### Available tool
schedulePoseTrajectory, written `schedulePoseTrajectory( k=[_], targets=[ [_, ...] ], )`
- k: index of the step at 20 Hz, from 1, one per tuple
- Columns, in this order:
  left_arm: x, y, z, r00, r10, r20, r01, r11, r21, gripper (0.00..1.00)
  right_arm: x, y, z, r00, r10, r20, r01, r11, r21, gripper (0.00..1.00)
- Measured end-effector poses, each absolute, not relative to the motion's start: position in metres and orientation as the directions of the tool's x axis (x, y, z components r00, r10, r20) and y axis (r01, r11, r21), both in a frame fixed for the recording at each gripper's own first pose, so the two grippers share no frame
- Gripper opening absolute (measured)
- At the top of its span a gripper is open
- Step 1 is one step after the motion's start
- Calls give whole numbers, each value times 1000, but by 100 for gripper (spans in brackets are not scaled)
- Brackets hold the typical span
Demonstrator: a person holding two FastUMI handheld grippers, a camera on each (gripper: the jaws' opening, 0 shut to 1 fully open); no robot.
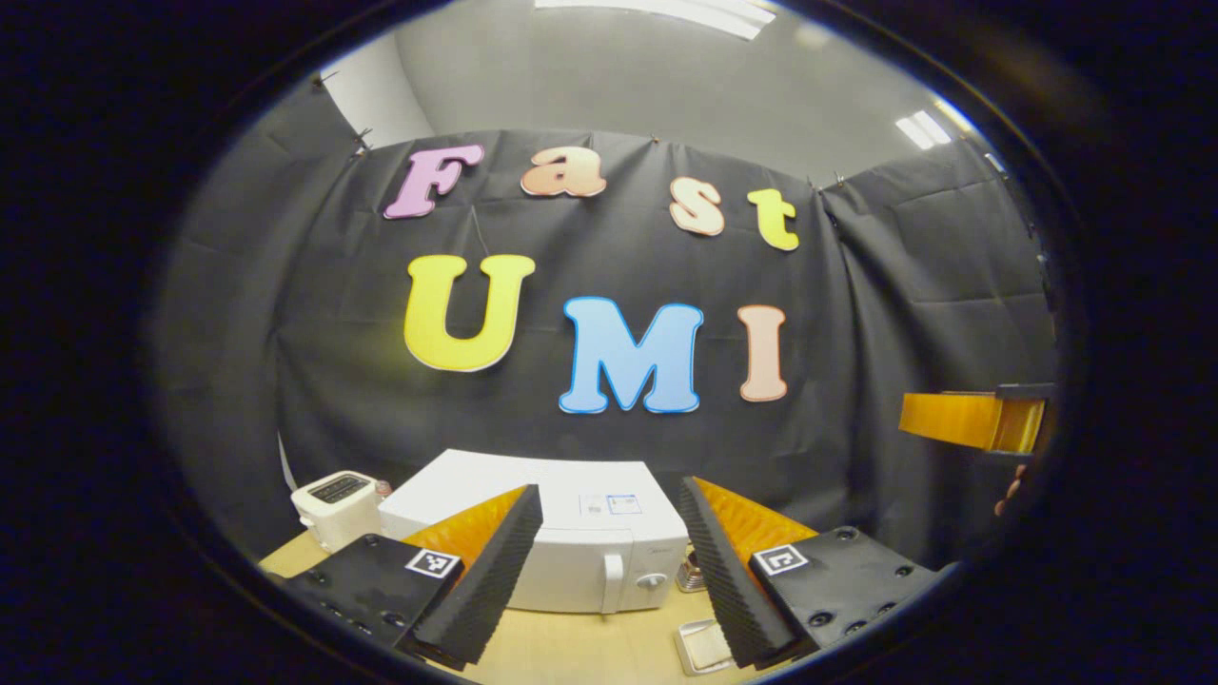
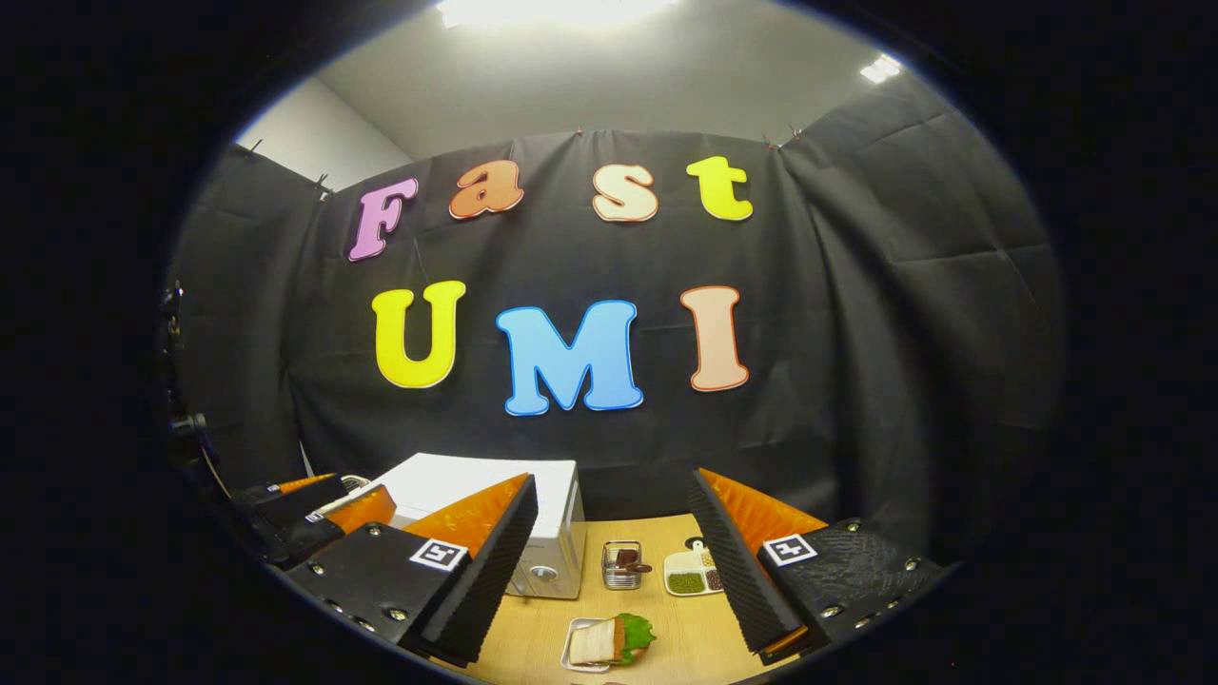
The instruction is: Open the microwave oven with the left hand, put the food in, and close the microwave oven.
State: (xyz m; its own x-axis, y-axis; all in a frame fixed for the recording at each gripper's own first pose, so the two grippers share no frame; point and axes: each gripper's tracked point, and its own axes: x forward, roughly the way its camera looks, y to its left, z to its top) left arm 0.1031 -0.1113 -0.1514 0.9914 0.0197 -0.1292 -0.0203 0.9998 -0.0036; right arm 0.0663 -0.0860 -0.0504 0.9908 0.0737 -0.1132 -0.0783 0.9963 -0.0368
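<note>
While its door is closed, a white microwave oven [image 1: 580, 542] sits on a wooden table [image 1: 571, 647] against the black cloth wall, seen in the left gripper view with its handle and a round knob on the front's right side. A white toaster [image 1: 335, 507] stands just beside it on the left. In the right gripper view, the food, a sandwich with lettuce [image 2: 614, 639], lies on a small metal tray [image 2: 574, 656] in front of the oven's right corner. Behind it stand a small metal container [image 2: 621, 564] and a divided dish of grains [image 2: 693, 574]. The left gripper [image 1: 609, 561] is spread wide and holds nothing, raised before the oven. The right gripper [image 2: 614, 561] is likewise wide apart and empty, above the tray.
</note>
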Motion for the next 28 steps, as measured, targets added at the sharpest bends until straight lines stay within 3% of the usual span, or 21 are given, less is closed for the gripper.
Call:
schedulePoseTrajectory(
  k=[12, 14, 18, 22, 28],
  targets=[
    [196, -116, -348, 924, -4, -382, -3, 1000, -16, 94, 99, -126, -69, 985, 66, -157, -75, 996, -55, 97],
    [208, -113, -373, 909, 10, -416, -12, 1000, -3, 84, 101, -130, -75, 983, 66, -173, -78, 995, -61, 97],
    [224, -109, -401, 882, 21, -471, -31, 999, -12, 76, 103, -142, -80, 981, 48, -189, -64, 995, -75, 97],
    [226, -116, -415, 863, -7, -505, 14, 1000, 10, 37, 103, -152, -88, 976, 29, -214, -45, 996, -71, 97],
    [226, -113, -416, 850, -22, -527, 40, 999, 24, 18, 102, -145, -86, 978, 31, -207, -45, 997, -60, 97]
  ],
)
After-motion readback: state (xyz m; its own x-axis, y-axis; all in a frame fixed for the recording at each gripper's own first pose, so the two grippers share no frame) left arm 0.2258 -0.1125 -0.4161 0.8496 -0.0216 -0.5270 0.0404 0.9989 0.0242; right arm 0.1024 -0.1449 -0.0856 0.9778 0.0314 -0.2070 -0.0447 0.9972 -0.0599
